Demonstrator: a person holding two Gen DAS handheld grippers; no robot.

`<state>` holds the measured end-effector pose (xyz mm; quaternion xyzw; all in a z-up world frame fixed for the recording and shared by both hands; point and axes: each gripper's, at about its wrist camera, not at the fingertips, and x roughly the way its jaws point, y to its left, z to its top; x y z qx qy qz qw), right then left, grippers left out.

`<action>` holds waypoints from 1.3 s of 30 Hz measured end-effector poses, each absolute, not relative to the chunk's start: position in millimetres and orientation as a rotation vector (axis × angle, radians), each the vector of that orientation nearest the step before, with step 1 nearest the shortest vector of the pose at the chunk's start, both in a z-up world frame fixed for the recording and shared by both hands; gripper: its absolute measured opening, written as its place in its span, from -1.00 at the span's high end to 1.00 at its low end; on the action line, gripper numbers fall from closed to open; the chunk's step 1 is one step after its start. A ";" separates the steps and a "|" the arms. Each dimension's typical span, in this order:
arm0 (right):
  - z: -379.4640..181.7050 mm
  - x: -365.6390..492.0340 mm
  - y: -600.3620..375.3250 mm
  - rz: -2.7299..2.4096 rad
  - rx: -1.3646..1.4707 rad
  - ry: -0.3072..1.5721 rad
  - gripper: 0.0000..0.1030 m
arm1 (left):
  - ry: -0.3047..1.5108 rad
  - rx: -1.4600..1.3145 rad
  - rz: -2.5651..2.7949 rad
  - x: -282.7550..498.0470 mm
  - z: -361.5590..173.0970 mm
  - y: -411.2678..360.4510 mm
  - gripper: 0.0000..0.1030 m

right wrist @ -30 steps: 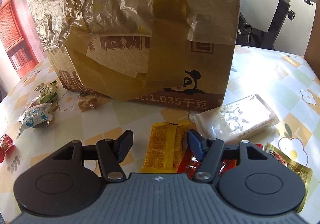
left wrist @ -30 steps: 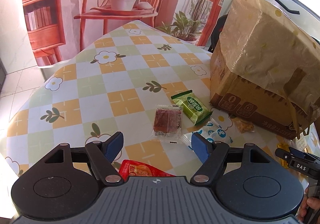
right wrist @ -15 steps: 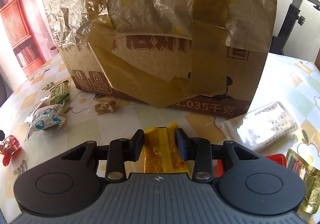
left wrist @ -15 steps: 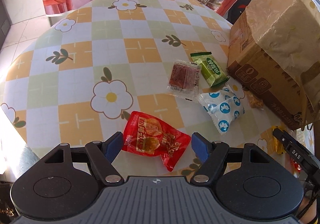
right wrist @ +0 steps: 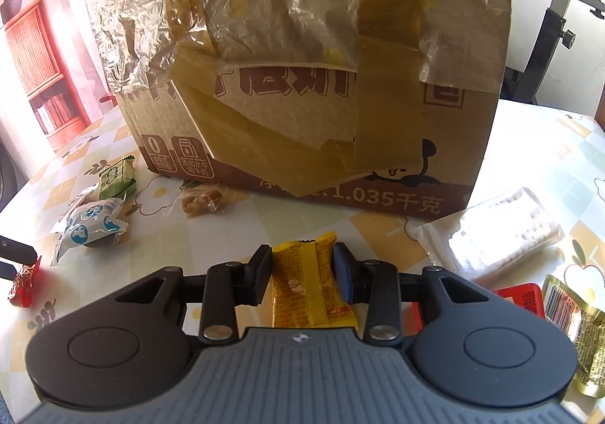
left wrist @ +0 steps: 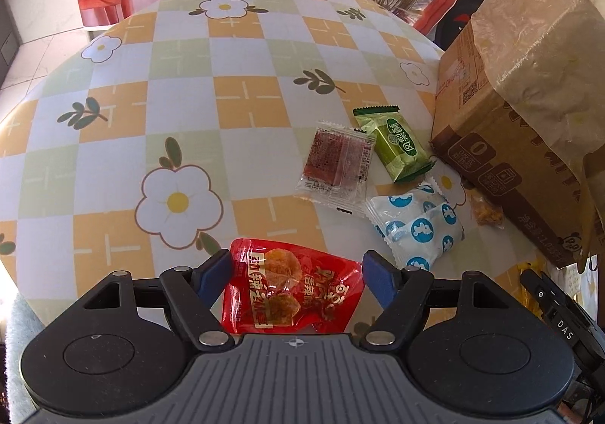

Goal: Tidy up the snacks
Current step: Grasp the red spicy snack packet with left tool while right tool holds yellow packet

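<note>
Already the right gripper [right wrist: 302, 269] has just closed on a yellow packet [right wrist: 308, 284]; the left gripper [left wrist: 297, 274] stands open astride a red packet [left wrist: 291, 291] on the counter [left wrist: 181, 65]; other snacks lie loose beside the cardboard box [right wrist: 302, 84], so sorting seems barely begun.

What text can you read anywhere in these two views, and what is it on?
"1.035千克": cardboard box, low on its front.
"0": box, in a small framed icon at the lower left corner.
"DAS": black device at the right edge of the left wrist view.
Green packet: round Chinese logo, too blurred to read.
Red packet: large Chinese print, seen upside down, unreadable.
Yellow packet and clear packet: print too small.
</note>
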<state>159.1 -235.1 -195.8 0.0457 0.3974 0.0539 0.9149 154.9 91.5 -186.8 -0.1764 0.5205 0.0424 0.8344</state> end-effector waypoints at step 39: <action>-179.7 138.9 -265.7 0.206 0.202 0.799 0.68 | 1.093 -0.417 0.212 170.5 -182.1 69.0 -0.18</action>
